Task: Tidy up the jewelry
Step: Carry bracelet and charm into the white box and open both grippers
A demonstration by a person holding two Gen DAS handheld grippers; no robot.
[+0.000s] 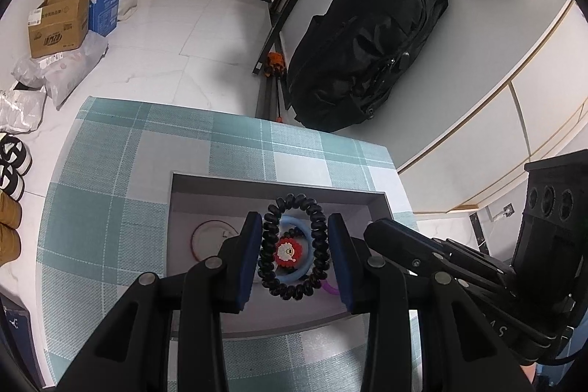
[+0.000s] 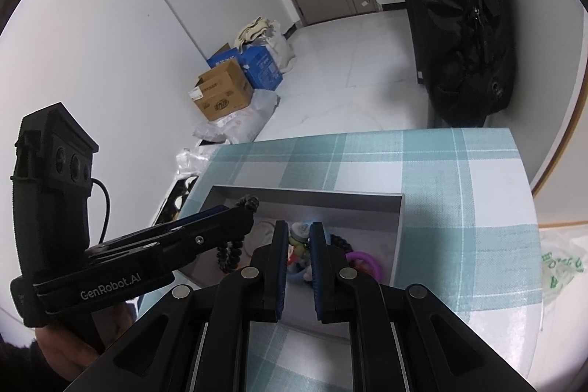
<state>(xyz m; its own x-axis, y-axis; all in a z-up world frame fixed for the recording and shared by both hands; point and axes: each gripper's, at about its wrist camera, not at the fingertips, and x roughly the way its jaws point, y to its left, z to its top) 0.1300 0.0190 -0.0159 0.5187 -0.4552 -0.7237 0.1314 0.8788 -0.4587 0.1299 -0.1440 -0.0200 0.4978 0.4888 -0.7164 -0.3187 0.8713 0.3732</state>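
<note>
We hold the black coil bracelet (image 1: 292, 247) in the left gripper (image 1: 294, 252), pads on both its sides, ring upright above the grey box (image 1: 279, 184) | right gripper (image 2: 297, 259) shut, empty, just beside | below lie blue ring (image 1: 307, 256), Santa charm (image 1: 288, 252), purple ring (image 2: 362, 259); box walls may catch.

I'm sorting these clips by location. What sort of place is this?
Probably a home, near the entrance door. Shoes line the tiled floor, cardboard boxes and a big black bag stand by the walls, and a small table with a checked cloth holds the tray.
</note>
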